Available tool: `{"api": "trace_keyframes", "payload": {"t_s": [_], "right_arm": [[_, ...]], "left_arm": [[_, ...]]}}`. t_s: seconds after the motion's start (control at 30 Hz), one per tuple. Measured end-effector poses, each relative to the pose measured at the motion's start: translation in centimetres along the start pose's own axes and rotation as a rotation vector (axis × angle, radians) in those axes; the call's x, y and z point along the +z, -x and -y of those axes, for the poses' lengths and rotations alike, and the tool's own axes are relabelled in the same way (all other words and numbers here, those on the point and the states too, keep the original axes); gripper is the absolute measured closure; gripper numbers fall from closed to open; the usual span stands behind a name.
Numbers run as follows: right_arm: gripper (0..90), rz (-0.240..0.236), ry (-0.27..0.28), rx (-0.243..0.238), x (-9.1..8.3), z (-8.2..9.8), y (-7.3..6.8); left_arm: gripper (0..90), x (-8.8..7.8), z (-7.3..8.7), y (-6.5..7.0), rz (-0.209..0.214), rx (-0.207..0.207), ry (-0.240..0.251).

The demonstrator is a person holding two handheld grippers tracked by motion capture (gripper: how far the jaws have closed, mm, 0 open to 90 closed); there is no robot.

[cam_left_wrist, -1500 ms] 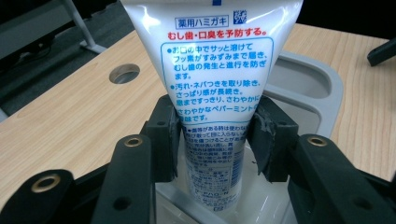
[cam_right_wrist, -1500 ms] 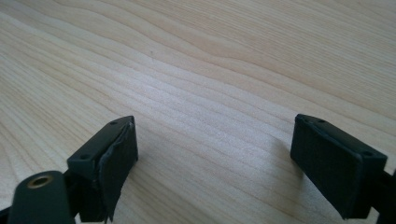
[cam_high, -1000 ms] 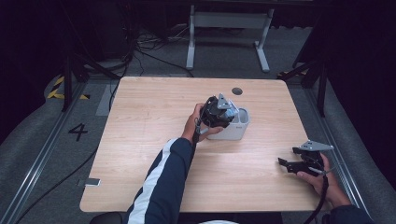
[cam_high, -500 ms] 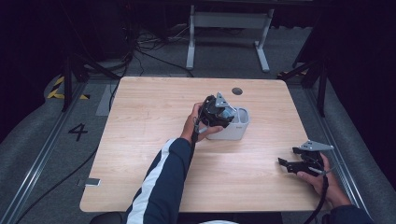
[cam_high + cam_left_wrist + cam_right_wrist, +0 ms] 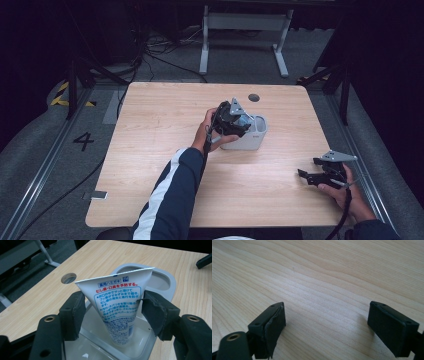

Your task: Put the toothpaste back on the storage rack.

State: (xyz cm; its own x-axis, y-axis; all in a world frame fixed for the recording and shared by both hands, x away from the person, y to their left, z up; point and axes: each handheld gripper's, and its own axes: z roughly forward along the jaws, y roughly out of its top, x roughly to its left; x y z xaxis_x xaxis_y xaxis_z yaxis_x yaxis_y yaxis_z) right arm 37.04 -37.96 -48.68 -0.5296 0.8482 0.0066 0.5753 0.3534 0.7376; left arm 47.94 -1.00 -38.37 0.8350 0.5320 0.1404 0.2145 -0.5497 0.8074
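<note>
On the wooden surface [image 5: 165,150] stands a pale grey holder [image 5: 252,137] with two compartments, near the middle and a little toward the far edge. The toothpaste tube [image 5: 118,307] stands cap-down in the holder's nearer compartment, its flat crimped end up and tilted slightly, while the compartment behind it looks vacant. The placing therefore seems done: the tube rests in the holder on its own. The left gripper [image 5: 112,311] hovers at the holder, and its jaws have just been opening; they now stand released, the left pad clear of the tube and the right pad just beside its edge, with the tube between them but not pressed. What seems left is to draw this gripper up and away without knocking the tube over. The right gripper [image 5: 320,175] rests well apart near the right edge of the surface, its jaws spread wide with nothing between them.
</note>
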Motion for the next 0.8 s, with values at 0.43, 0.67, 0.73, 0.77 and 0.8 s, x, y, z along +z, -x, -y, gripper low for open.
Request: {"api": "trace_keyframes", "payload": {"t_s": [0.43,0.67,0.73,0.77,0.8], "right_arm": [[15.0,0.0,0.0,0.0,0.0,0.0,0.0],[15.0,0.001,0.0,0.0,0.0,0.0,0.0],[15.1,0.001,0.0,0.0,0.0,0.0,0.0],[15.1,0.001,0.0,0.0,0.0,0.0,0.0],[15.0,0.001,0.0,0.0,0.0,0.0,0.0]], "left_arm": [[30.9,-1.2,0.0,0.1,-0.02,-0.004,-0.011],[29.3,-2.1,0.0,0.2,-0.017,0.002,-0.005],[29.4,-2.7,-0.1,0.5,-0.023,0.014,-0.006],[29.3,-2.8,-0.1,0.6,-0.026,0.026,-0.009],[29.1,-3.1,-0.1,0.7,-0.024,0.031,-0.006]]}}
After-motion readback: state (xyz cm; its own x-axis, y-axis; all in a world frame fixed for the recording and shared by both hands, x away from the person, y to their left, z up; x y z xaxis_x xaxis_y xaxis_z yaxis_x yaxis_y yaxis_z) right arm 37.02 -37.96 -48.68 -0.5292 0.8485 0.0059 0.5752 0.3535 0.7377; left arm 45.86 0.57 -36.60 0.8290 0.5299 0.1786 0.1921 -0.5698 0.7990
